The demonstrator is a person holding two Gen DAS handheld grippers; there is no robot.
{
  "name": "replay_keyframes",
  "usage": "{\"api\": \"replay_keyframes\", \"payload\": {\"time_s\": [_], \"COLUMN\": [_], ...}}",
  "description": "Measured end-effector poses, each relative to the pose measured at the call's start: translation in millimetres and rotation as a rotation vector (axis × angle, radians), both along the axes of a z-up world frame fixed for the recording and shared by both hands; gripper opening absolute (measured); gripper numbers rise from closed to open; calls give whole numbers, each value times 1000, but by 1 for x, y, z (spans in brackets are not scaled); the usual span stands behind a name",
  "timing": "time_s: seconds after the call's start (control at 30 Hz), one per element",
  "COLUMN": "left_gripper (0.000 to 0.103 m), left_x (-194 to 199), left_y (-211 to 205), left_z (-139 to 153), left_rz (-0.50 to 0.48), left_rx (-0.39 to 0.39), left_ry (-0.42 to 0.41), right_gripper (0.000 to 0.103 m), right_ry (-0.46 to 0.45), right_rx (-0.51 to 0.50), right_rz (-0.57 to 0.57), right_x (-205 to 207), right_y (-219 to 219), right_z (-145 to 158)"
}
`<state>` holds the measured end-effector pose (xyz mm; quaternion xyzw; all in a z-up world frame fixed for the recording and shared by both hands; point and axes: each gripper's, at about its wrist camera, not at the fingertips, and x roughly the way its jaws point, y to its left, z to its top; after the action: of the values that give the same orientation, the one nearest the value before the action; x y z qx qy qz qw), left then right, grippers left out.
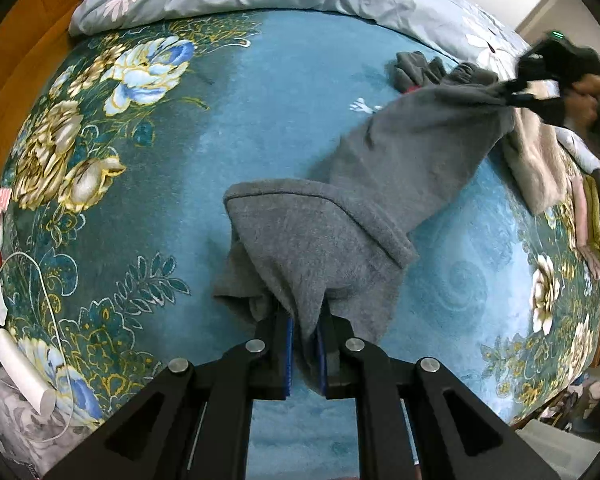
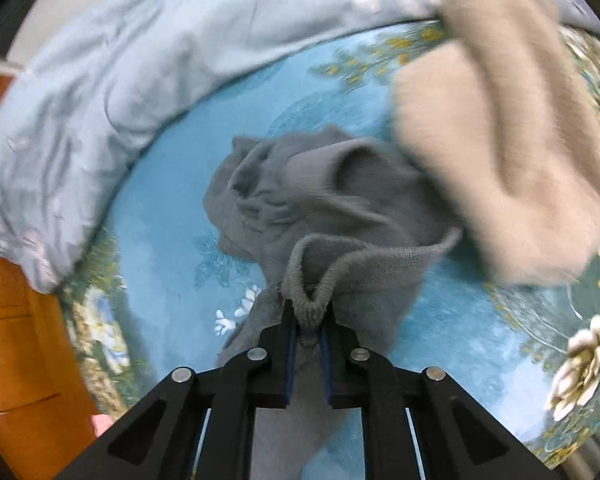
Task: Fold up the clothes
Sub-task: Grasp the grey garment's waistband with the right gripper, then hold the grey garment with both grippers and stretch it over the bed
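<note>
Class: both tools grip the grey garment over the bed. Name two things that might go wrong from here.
1. The right tool pinches only the ribbed hem of the grey garment; a pull may slip it free.
2. The beige garment lies against the grey one and could be dragged along.

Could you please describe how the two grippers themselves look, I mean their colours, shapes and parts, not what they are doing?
Both look alike. The left gripper and the right gripper each have matte black angular linkage arms with triangular cut-outs, joined by round silver pivot pins. Each finger carries a flat blue pad on its inner face. No cables or markings show on them. In the left wrist view, the right gripper appears blurred, with a small green light on top.
</note>
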<state>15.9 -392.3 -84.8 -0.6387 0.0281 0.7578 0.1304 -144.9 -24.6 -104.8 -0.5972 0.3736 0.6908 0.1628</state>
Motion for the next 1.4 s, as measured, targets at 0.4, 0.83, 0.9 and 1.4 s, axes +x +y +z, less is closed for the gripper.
{"api": "replay_keyframes", "payload": {"time_s": [0.4, 0.83, 0.9, 1.4], "left_gripper": [41, 49, 49, 7], "left_x": [14, -33, -39, -66], "left_y": [37, 12, 7, 49], "left_z": [6, -64, -85, -129], "left_rz": [60, 729, 874, 932], "left_rx": [120, 456, 504, 172], "left_ry": [-105, -377, -438, -570], "right_gripper": [9, 9, 8, 9], "right_ry": [184, 6, -4, 23], "right_rx": [31, -2, 1, -21], "right_rz": [-244, -525, -527, -498], "right_x": [205, 395, 407, 433], "right_y": [135, 211, 216, 220], "right_z": [79, 36, 35, 59]}}
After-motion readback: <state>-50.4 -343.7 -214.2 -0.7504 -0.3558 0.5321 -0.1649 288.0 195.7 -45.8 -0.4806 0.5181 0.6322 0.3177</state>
